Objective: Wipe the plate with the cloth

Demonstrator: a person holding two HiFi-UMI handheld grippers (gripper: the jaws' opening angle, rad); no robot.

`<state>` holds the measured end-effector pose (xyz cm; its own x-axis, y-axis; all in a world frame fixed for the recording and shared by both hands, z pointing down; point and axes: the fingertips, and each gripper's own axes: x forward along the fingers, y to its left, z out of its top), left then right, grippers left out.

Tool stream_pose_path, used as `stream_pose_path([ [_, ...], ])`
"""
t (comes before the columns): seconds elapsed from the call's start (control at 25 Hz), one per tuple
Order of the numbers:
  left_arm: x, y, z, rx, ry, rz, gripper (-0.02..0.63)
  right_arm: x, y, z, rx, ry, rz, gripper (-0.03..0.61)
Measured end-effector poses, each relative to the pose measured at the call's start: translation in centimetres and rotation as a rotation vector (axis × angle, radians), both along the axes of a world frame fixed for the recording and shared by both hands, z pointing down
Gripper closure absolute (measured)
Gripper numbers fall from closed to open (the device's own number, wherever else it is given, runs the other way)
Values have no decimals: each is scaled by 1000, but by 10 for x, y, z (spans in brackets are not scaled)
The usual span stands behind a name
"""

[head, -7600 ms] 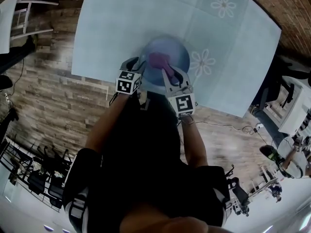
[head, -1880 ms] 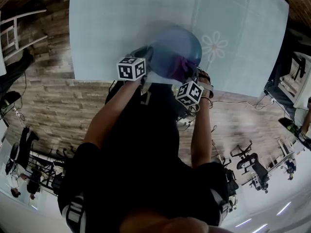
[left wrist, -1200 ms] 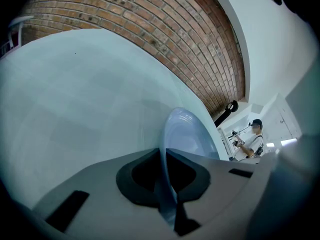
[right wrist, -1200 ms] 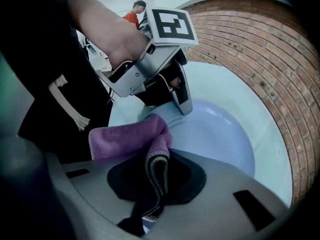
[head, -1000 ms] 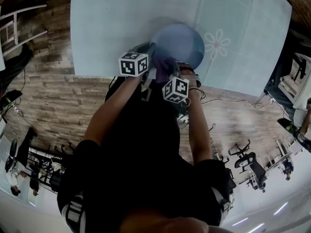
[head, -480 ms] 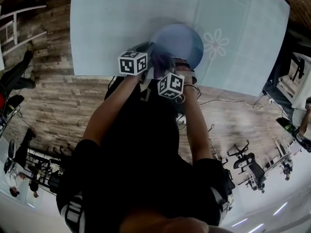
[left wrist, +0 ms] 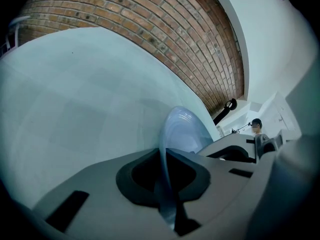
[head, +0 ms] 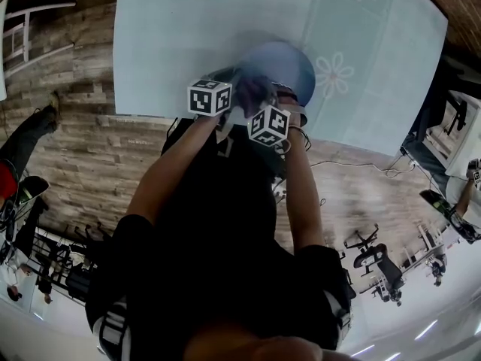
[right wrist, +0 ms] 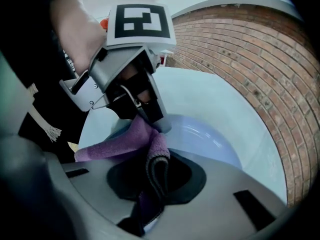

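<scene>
A blue plate [head: 289, 60] lies near the front edge of the pale blue tablecloth [head: 173, 36]. My left gripper [head: 230, 81] is shut on the plate's near-left rim. In the left gripper view the plate [left wrist: 181, 130] runs edge-on between the jaws of that gripper [left wrist: 166, 170]. My right gripper [head: 258, 98] is shut on a folded purple cloth [head: 254, 90]. The cloth [right wrist: 131, 143] drapes onto the near-left part of the plate [right wrist: 210, 141], right beside the left gripper [right wrist: 159, 125]. The right gripper [right wrist: 157, 180] pinches the cloth's folded edge.
Daisy prints [head: 333, 74] mark the tablecloth right of the plate. The table's front edge [head: 173, 117] runs just under both grippers, with wooden floor [head: 83, 149] beyond it. A brick wall [left wrist: 150, 19] stands behind the table. My arms and dark torso fill the lower head view.
My right gripper has swept the cloth leftward from the plate's near-right rim to close beside the left gripper. The left gripper has kept its hold on the rim without moving.
</scene>
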<state>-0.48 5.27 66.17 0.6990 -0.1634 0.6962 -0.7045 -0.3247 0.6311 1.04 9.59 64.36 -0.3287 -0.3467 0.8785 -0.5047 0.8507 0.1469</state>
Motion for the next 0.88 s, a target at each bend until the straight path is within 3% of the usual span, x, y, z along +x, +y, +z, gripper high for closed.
stream_pose_path([
  [0.88,-2,-1,-4,7,6,-31,568,13,-33,-4,34,36,-78,508],
])
